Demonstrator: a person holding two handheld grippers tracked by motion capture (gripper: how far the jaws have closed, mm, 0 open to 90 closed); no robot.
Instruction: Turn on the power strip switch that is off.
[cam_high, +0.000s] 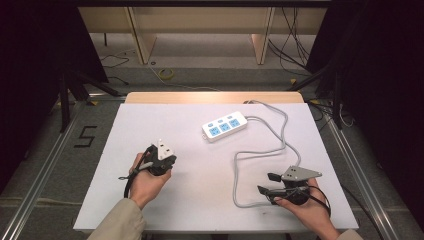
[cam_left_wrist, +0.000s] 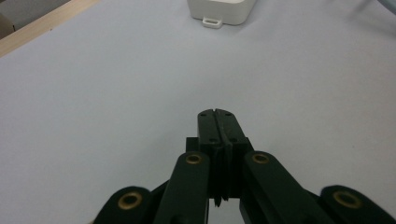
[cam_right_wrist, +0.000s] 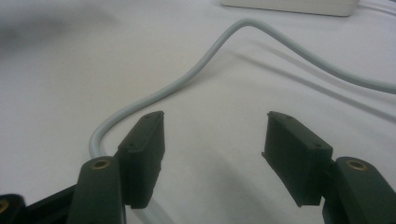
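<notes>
1. Starting at the left of the high view, a black mark that reads like the digit "5" (cam_high: 86, 136) lies on the grey floor beside the white table (cam_high: 150, 210).
2. The left gripper (cam_high: 159, 159) is held in the person's left hand (cam_high: 146, 181) over the left half of the table. In the left gripper view its jaws are pressed together, with nothing between them. They point toward the short end of the power strip (cam_left_wrist: 220, 10).
3. The power strip (cam_high: 225, 126) lies near the middle of the table, toward the far side, a little tilted. It is white with three blue sockets and small blue marks above them. No brand or text can be read on it.
4. The grey cable (cam_high: 260, 152) leaves the right end of the strip, makes a curve to the right, comes back and goes down in a loop to the near edge.
5. The right gripper (cam_high: 266, 183) is in the right hand (cam_high: 309, 207) at the near right of the table, pointing left. Its jaws stand wide apart and hold nothing. In the right gripper view the cable (cam_right_wrist: 196, 70) passes just beside the left jaw and continues under it; I cannot tell if it touches.
</notes>
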